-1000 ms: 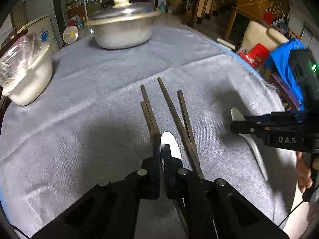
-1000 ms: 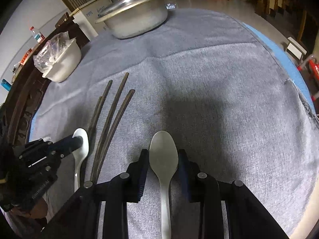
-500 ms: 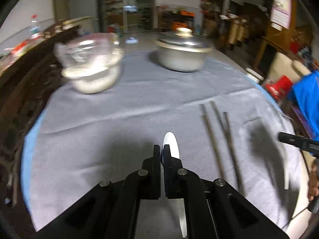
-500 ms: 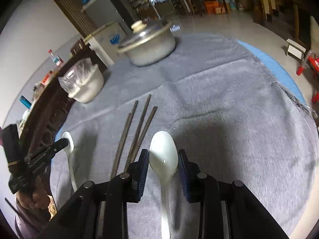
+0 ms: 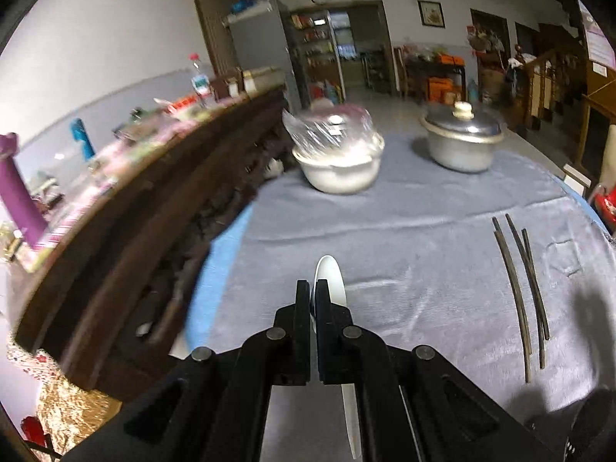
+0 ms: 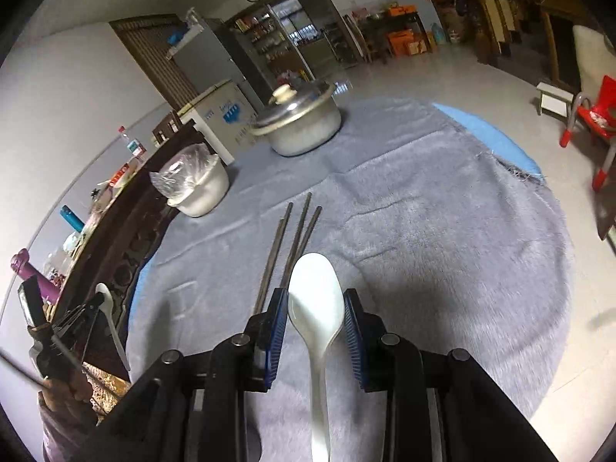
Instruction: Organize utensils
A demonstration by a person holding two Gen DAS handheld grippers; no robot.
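Note:
My left gripper (image 5: pixel 313 288) is shut on a white spoon (image 5: pixel 332 275), held edge-on above the left part of the grey cloth. It also shows at the left edge of the right wrist view (image 6: pixel 96 300), with its white spoon (image 6: pixel 109 312). My right gripper (image 6: pixel 315 300) is shut on a second white spoon (image 6: pixel 315 300), bowl forward, lifted above the cloth. Several dark chopsticks (image 6: pixel 292 238) lie side by side on the cloth just ahead of it; they show at the right of the left wrist view (image 5: pixel 519 285).
A lidded metal pot (image 5: pixel 462 142) (image 6: pixel 300 119) and a white bowl covered in plastic wrap (image 5: pixel 338 161) (image 6: pixel 196 188) stand at the far side of the round table (image 6: pixel 496 134). A dark wooden sideboard (image 5: pixel 154 200) runs along the left. A red chair (image 6: pixel 593 115) stands at right.
Both grippers have risen with their spoons. The left one has swung left, away from the chopsticks, toward the table's left edge. The right one has tilted up over the chopsticks' near ends.

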